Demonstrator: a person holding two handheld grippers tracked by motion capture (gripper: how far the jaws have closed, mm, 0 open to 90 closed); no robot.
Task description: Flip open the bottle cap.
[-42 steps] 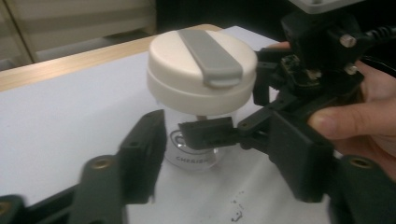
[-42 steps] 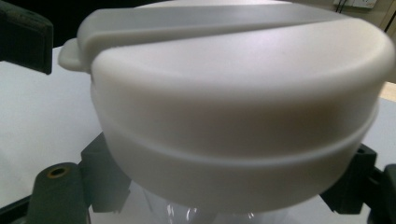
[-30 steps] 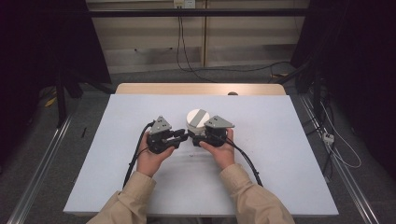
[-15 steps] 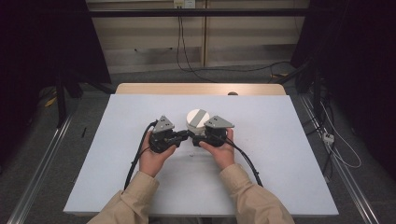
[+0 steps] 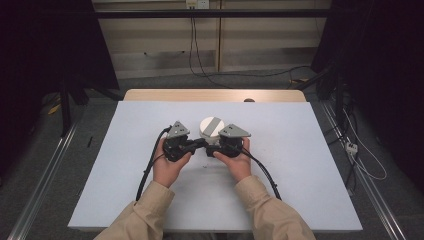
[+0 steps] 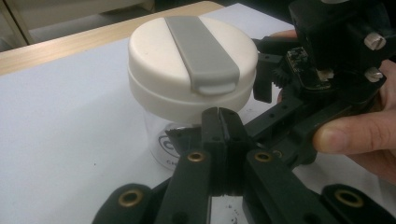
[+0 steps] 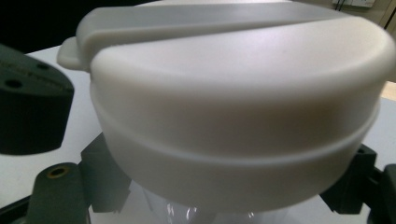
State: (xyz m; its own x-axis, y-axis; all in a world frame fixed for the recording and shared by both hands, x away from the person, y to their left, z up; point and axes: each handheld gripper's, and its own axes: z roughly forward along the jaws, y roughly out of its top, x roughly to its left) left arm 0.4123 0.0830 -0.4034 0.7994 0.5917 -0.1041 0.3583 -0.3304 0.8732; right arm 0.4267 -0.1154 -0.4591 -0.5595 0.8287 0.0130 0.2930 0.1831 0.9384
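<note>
A clear jar (image 5: 211,125) with a white lid and a grey strap across it stands upright mid-table. My right gripper (image 7: 210,205) is shut on the clear body of the jar (image 7: 233,93) just under the lid, one jaw on each side. My left gripper (image 6: 218,116) has just been closing and is now shut with nothing between its jaws. Its tips sit close in front of the jar (image 6: 191,70), below the lid rim. From above, the left gripper (image 5: 200,144) and the right gripper (image 5: 214,142) meet at the jar's near side, each held in a hand.
The pale blue table top (image 5: 300,165) has open room on both sides of the hands. A wooden strip (image 5: 210,95) runs along the far edge. Black cables (image 5: 150,170) trail from both grippers toward the near edge.
</note>
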